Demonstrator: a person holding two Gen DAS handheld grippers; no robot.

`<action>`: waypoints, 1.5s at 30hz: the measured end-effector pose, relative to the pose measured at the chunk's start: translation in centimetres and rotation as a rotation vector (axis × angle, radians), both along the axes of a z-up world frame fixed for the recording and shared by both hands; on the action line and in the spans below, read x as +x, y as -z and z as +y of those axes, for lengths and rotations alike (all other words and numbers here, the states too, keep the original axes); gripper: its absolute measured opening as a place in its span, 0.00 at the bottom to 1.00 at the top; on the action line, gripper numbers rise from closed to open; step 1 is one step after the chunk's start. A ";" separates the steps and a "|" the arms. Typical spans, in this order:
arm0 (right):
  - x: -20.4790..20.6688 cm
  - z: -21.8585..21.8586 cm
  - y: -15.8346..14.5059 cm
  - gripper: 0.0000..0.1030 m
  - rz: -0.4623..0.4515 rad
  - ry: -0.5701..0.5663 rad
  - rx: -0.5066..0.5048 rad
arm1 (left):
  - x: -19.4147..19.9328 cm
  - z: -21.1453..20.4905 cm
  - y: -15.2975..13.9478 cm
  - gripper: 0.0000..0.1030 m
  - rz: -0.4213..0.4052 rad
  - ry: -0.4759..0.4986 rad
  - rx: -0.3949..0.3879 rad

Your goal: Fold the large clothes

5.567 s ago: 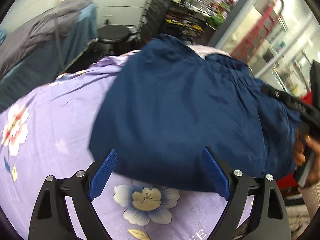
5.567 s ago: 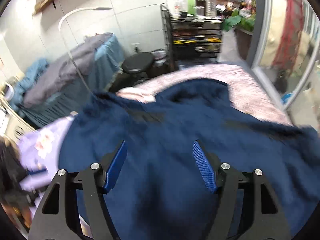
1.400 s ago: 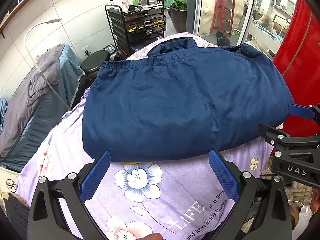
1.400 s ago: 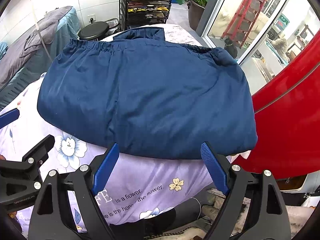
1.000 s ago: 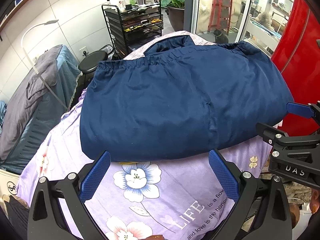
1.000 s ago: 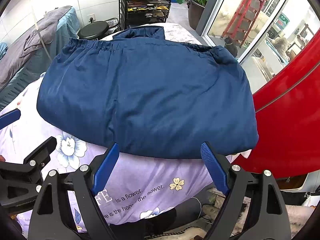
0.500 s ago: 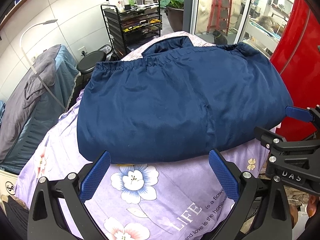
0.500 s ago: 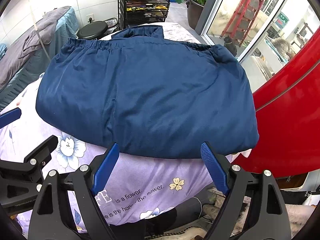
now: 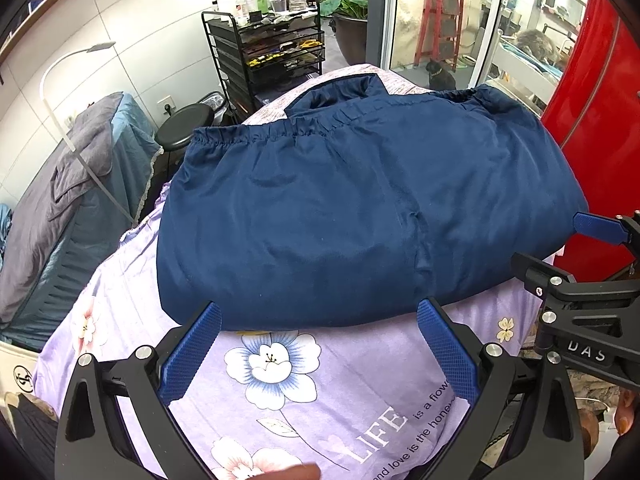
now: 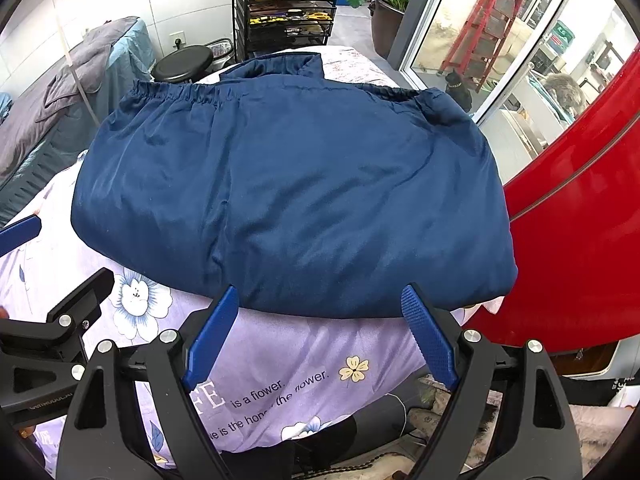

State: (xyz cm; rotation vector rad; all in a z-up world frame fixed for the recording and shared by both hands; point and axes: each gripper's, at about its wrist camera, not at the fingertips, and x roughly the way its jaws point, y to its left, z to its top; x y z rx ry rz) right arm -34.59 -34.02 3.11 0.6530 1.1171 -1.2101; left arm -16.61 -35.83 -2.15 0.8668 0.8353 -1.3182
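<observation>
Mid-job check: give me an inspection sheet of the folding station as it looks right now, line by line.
Surface: purple floral sheet covering the table, printed text near the front edge.
Job's things: navy garment lying folded on the sheet, elastic hem at the far side.
Clutter: nothing seen on the sheet.
Grippers: left gripper and right gripper both open, empty, at the garment's near edge.
Cables: nothing seen.
Surroundings: black drawer cart, round stool, red panel, black cat by the glass door.

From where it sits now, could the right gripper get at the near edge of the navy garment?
Probably yes. The right gripper is open, empty, right before the navy garment, with only bare floral sheet between.
</observation>
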 end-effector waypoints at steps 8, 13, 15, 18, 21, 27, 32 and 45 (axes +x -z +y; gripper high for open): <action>0.3 0.0 0.0 0.81 0.000 -0.006 0.001 | 0.0 0.0 0.1 0.94 -0.015 0.003 0.003; 0.5 -0.1 0.1 0.81 0.001 -0.008 0.002 | 0.0 0.1 0.3 0.94 -0.019 0.005 0.010; 0.5 -0.1 0.2 0.81 0.000 -0.009 0.004 | 0.0 0.1 0.3 0.94 -0.019 0.005 0.012; 0.5 -0.1 0.2 0.81 0.000 -0.008 0.004 | 0.0 0.1 0.3 0.94 -0.020 0.006 0.012; 0.6 -0.1 0.2 0.81 0.001 -0.008 0.004 | 0.0 0.1 0.3 0.94 -0.022 0.006 0.011; 0.5 -0.1 0.2 0.81 0.001 -0.010 0.004 | 0.2 0.2 0.4 0.94 -0.021 0.003 0.013; 0.5 -0.2 0.2 0.81 -0.002 -0.010 0.003 | 0.2 0.1 0.5 0.94 -0.023 0.003 0.015; 0.6 -0.3 0.1 0.81 -0.003 -0.013 0.001 | 0.3 0.2 0.4 0.94 -0.029 0.004 0.012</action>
